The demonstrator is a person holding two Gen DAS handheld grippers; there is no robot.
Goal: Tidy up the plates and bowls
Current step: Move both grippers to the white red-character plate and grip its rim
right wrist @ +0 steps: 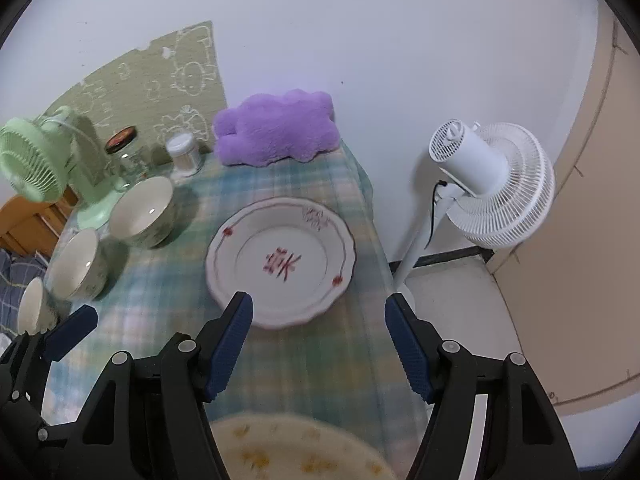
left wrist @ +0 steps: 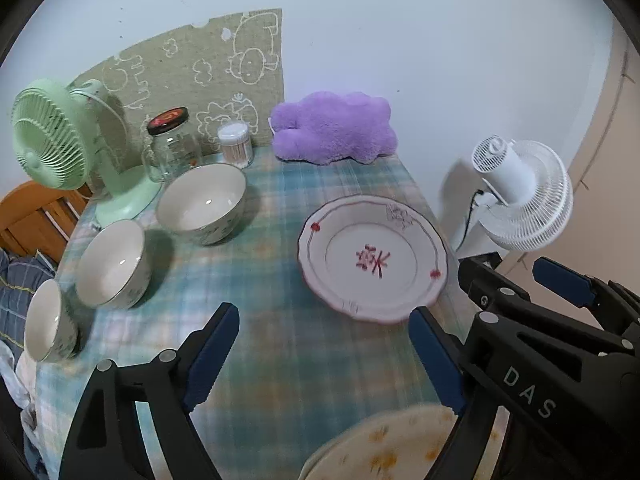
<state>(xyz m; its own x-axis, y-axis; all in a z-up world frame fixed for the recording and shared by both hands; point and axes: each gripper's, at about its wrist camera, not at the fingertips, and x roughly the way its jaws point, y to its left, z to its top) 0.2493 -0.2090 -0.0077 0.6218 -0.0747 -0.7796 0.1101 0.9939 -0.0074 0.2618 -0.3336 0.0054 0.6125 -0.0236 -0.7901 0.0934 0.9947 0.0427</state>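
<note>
Above the plaid bench (left wrist: pixel 280 208), left tongs (left wrist: pixel 324 360) and right tongs (right wrist: pixel 320 344) gape wide, empty; red-marked plate (right wrist: pixel 280 260) lies ahead. Three bowls (left wrist: pixel 202 202) line its left.

Green fan (left wrist: pixel 48 136), glass jar (left wrist: pixel 170 146), purple plush (left wrist: pixel 334 128), possibly cotton swabs (left wrist: pixel 235 142).

Red-patterned white plate (left wrist: pixel 372 258), green-blue plaid tablecloth (left wrist: pixel 260 280), purple plush (left wrist: pixel 334 130), mint-green fan (left wrist: pixel 52 136)
</note>
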